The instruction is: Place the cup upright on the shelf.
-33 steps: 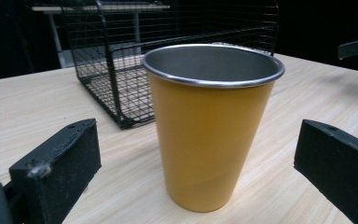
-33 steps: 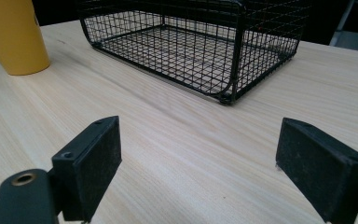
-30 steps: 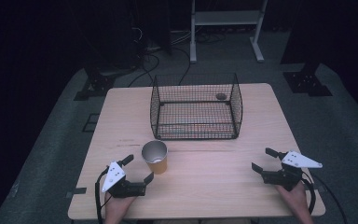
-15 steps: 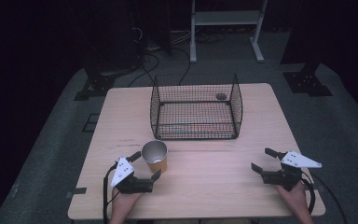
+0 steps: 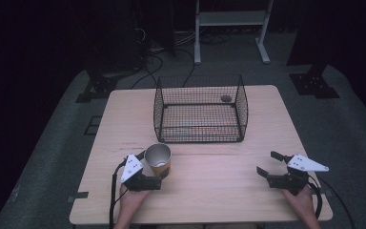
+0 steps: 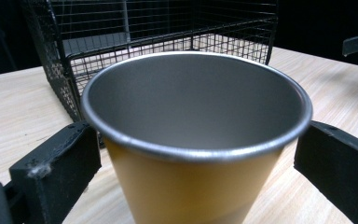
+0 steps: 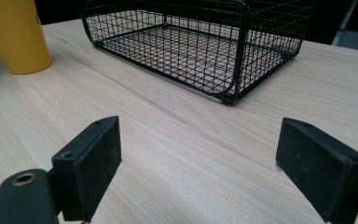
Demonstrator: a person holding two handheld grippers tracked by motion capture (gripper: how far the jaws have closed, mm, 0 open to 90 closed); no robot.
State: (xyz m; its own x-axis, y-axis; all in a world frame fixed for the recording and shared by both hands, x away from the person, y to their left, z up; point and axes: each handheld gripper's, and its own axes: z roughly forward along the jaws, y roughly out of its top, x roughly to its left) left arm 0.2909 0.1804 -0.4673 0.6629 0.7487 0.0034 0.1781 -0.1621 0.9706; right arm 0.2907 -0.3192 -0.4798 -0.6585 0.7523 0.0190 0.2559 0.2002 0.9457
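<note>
The left gripper [image 5: 148, 168] had its fingers [image 6: 56, 172] spread wide, one on each side of the yellow cup [image 5: 158, 161]. In the left gripper view the cup [image 6: 196, 140] stood upright between them — its metal-lined mouth open toward the camera, its yellow wall filling most of the gap. Each finger stood just beside the cup's wall; whether either pad actually touched it could not be told, though a sliver of bench seemed visible on both sides. The cup rested on the wooden bench [image 5: 219, 191], with the black wire basket [image 5: 199, 112] just beyond the fingertips and slightly to their right in the high view.

The right gripper [image 5: 272, 164] was well apart from the cup, near the bench's right edge, held in the person's right hand [image 5: 302, 202]. Its fingers [image 7: 91, 163] were also spread wide with nothing between them — bare wood lay in the gap. Ahead of these fingers, in the right gripper view, stood the basket's [image 7: 200, 46] near corner, and the cup [image 7: 14, 35] stood far off beyond the left finger. A small dark object [image 5: 226, 98] lay on the bench behind the basket, too small to identify.
</note>
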